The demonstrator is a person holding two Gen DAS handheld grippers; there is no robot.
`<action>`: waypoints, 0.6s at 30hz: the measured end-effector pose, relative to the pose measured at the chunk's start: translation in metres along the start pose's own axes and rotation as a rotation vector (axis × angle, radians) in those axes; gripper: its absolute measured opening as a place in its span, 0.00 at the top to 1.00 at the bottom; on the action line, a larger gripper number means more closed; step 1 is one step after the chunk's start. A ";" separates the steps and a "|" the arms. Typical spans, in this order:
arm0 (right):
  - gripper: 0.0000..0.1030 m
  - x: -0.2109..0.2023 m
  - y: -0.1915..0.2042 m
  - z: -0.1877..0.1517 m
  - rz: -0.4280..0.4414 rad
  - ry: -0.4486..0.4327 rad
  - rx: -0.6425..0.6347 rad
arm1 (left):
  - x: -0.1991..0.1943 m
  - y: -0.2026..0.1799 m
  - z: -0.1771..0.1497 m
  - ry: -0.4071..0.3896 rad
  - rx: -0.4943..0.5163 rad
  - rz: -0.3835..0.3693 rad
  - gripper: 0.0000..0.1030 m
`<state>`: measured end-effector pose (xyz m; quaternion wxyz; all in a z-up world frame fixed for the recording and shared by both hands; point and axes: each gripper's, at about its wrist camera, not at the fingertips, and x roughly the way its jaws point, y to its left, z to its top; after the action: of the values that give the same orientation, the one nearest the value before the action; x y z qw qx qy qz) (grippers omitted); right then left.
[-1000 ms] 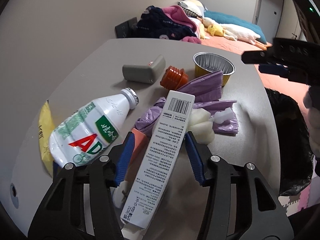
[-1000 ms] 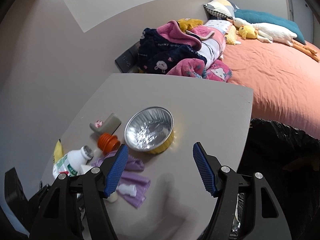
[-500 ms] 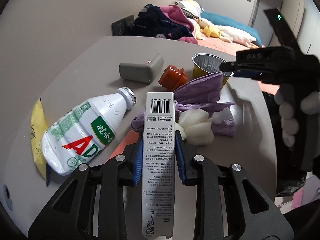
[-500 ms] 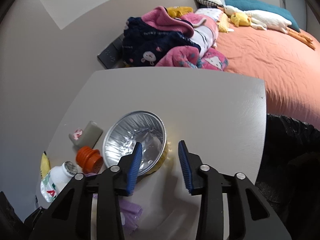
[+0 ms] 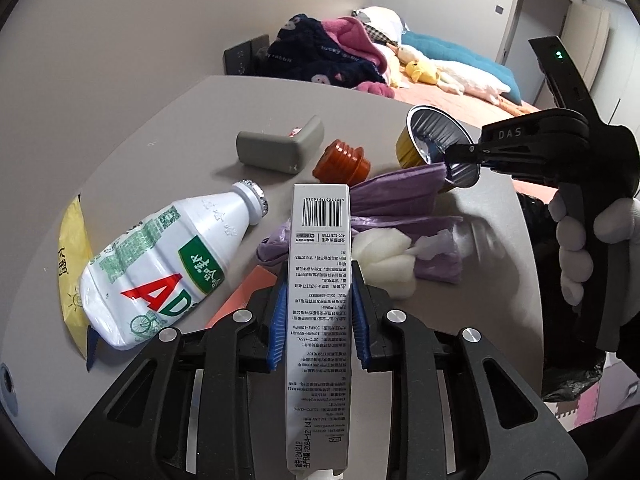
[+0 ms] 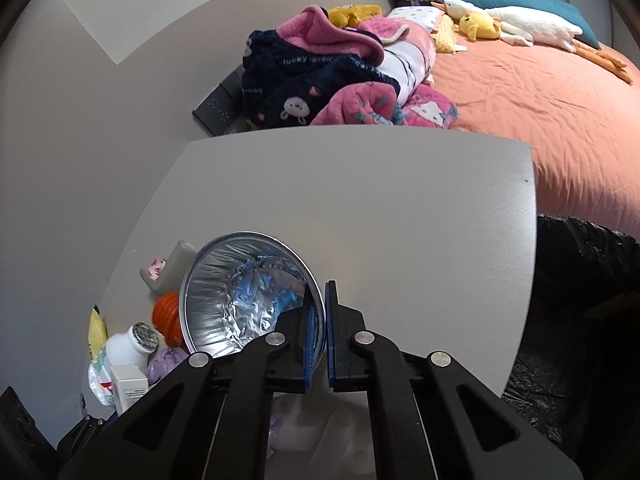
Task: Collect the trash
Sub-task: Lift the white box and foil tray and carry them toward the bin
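The left gripper has its jaws pinching a long white box, its long axis running straight ahead between them. The right gripper has its jaws pressed on the rim of a foil cup, tilted left of them, with the black trash bag lying to their right, nearer this hand.

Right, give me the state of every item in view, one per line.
left gripper: shut on the grey carton
grey carton: clamped, lifted
right gripper: shut on the foil cup's rim
foil cup: tilted, empty
white bottle: lying down, dented, uncapped
orange cap: loose on table
purple bag: crumpled
black trash bag: open
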<state>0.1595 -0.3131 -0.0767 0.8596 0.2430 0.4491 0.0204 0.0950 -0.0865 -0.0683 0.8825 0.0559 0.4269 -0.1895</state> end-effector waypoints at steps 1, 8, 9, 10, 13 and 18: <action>0.94 -0.003 0.000 0.000 0.004 -0.003 0.001 | -0.001 0.000 0.001 -0.004 -0.002 -0.002 0.74; 0.94 -0.027 0.001 0.000 0.030 -0.009 -0.008 | -0.017 -0.001 0.008 -0.030 -0.067 -0.022 0.74; 0.94 -0.032 0.001 -0.001 0.033 -0.014 -0.011 | -0.019 -0.002 0.009 -0.034 -0.067 -0.021 0.74; 0.94 -0.035 0.001 -0.002 0.036 -0.019 -0.013 | -0.021 -0.004 0.010 -0.036 -0.067 -0.021 0.74; 0.94 -0.050 0.000 -0.004 0.046 -0.034 -0.022 | -0.028 -0.010 0.012 -0.049 -0.063 -0.025 0.74; 0.94 -0.072 -0.006 -0.009 0.052 -0.053 -0.034 | -0.038 -0.022 0.014 -0.072 -0.059 -0.045 0.74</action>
<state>0.1087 -0.3328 -0.0281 0.8743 0.2403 0.4194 0.0441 0.0750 -0.0999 -0.0285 0.8942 0.0134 0.4012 -0.1984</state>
